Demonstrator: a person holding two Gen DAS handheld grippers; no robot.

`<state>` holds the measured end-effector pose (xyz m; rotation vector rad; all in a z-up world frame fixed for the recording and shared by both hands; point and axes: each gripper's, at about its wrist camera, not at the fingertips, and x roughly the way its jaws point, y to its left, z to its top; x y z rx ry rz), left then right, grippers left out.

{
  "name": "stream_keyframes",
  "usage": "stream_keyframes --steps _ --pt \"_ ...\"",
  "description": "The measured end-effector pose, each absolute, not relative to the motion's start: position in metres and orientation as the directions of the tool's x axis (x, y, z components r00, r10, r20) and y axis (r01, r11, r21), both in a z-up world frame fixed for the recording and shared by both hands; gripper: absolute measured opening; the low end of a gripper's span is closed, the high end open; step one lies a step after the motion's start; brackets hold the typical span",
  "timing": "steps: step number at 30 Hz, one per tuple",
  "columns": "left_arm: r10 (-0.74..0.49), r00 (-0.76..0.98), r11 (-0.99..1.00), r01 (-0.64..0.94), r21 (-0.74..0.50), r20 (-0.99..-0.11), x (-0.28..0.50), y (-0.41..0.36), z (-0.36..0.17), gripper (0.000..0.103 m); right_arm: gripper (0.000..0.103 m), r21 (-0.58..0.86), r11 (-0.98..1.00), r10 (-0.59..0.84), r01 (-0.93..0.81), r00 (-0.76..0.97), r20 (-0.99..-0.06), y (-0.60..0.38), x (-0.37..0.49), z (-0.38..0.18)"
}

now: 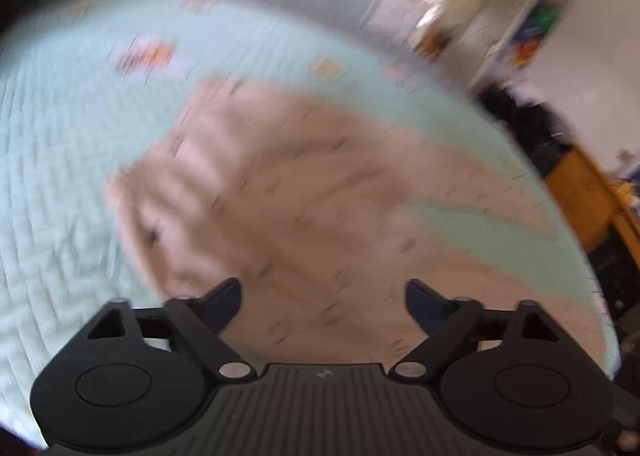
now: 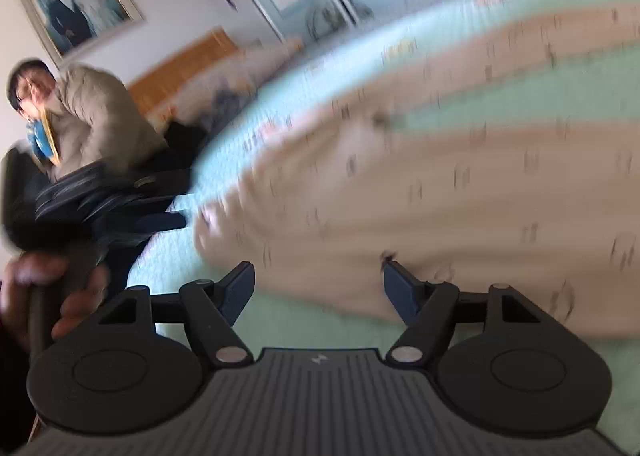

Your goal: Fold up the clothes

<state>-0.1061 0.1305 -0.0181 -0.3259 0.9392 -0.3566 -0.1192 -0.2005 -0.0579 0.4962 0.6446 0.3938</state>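
**Both grippers held open above a beige garment on a bed**

Both views are heavily smeared with motion blur, so I can give only coarse detail.

Through the left wrist camera I see my left gripper [image 1: 323, 302] with its two dark fingers [image 1: 224, 304] spread wide apart and nothing between them. Beyond them lies a beige garment [image 1: 288, 192] with small dark markings, spread across a pale mint quilted bedspread [image 1: 60, 176]. The garment fills the centre of this view, and two long strips of it reach toward the right with a wedge of bedspread showing between them. I cannot tell whether the fingers touch the cloth or hang above it.

Through the right wrist camera my right gripper [image 2: 319, 288] is likewise open wide, fingers [image 2: 400, 290] empty. The same beige garment [image 2: 460, 196] lies ahead and to the right, its near edge just beyond the right fingertip, with bare bedspread [image 2: 280, 320] under the left finger.

At the lower left of this view a hand [image 2: 52, 296] grips a dark handle. Farther off on the left, a person in a tan padded jacket [image 2: 100, 112] sits beside the bed, holding something blue. A framed picture [image 2: 78, 8] hangs on the white wall above, and an orange wooden headboard [image 2: 184, 64] stands behind.
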Motion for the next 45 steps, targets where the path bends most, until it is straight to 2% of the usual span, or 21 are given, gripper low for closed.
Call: stream_keyframes --steps 5,8,11,14,19,24,27,28,30,31,32,35,39,42,45 --pt "-0.455 0.578 0.866 0.112 -0.486 -0.677 -0.137 0.171 -0.026 0.073 0.072 0.544 0.8 0.538 -0.251 0.702 -0.467 -0.199 -0.143 -0.055" --pt "-0.417 0.624 0.883 0.105 -0.458 -0.661 -0.151 0.179 -0.013 0.08 0.075 0.528 0.815 0.512 -0.24 0.725 -0.46 -0.206 -0.145 -0.05" --pt "-0.456 0.66 0.859 0.149 -0.491 -0.597 -0.15 0.171 0.005 0.085 0.077 0.512 0.828 0.485 -0.227 0.748 -0.453 -0.214 -0.147 -0.045" --pt "-0.48 0.611 0.863 0.197 -0.466 -0.63 -0.135 0.143 0.001 0.087 0.077 0.496 0.841 0.459 -0.215 0.769 -0.445 -0.222 -0.149 -0.04" --pt "-0.43 0.576 0.895 0.173 -0.411 -0.695 -0.144 0.131 -0.014 0.085 0.075 0.469 0.862 0.413 -0.192 0.803 -0.429 -0.234 -0.153 -0.032" --pt "-0.505 0.652 0.848 0.253 -0.465 -0.566 -0.144 0.126 0.019 0.088 0.077 0.437 0.879 0.379 -0.192 0.836 -0.395 -0.245 -0.12 -0.009" --pt "-0.499 0.657 0.853 0.259 -0.452 -0.565 -0.12 0.11 0.022 0.093 0.08 0.395 0.897 0.371 -0.2 0.827 -0.423 -0.235 -0.085 -0.006" --pt "-0.48 0.64 0.865 0.231 -0.446 -0.6 -0.112 0.107 0.013 0.091 0.08 0.384 0.903 0.365 -0.194 0.817 -0.447 -0.232 -0.075 -0.01" --pt "-0.457 0.593 0.876 0.168 -0.453 -0.664 -0.105 0.106 -0.003 0.084 0.079 0.387 0.907 0.375 -0.168 0.74 -0.558 -0.225 -0.063 -0.025" --pt "-0.46 0.584 0.873 0.16 -0.461 -0.669 -0.107 0.106 -0.008 0.083 0.078 0.393 0.902 0.394 -0.177 0.709 -0.584 -0.223 -0.066 -0.031" --pt "-0.473 0.598 0.865 0.178 -0.469 -0.647 -0.112 0.109 -0.007 0.083 0.077 0.4 0.895 0.418 -0.197 0.686 -0.596 -0.222 -0.073 -0.035" --pt "-0.504 0.641 0.844 0.224 -0.487 -0.579 -0.119 0.113 -0.001 0.086 0.077 0.331 0.905 0.415 -0.267 0.726 -0.548 -0.219 -0.085 -0.018" --pt "-0.486 0.701 0.828 0.177 -0.532 -0.522 -0.114 0.12 0.006 0.087 0.084 0.359 0.868 0.483 -0.343 0.751 -0.451 -0.204 -0.028 0.019" --pt "-0.46 0.739 0.811 0.126 -0.571 -0.491 -0.112 0.127 0.006 0.087 0.085 0.401 0.832 0.544 -0.383 0.707 -0.453 -0.185 0.045 0.021" --pt "-0.45 0.745 0.804 0.098 -0.587 -0.492 -0.118 0.135 0.002 0.087 0.085 0.451 0.823 0.554 -0.345 0.658 -0.509 -0.174 0.107 0.001"
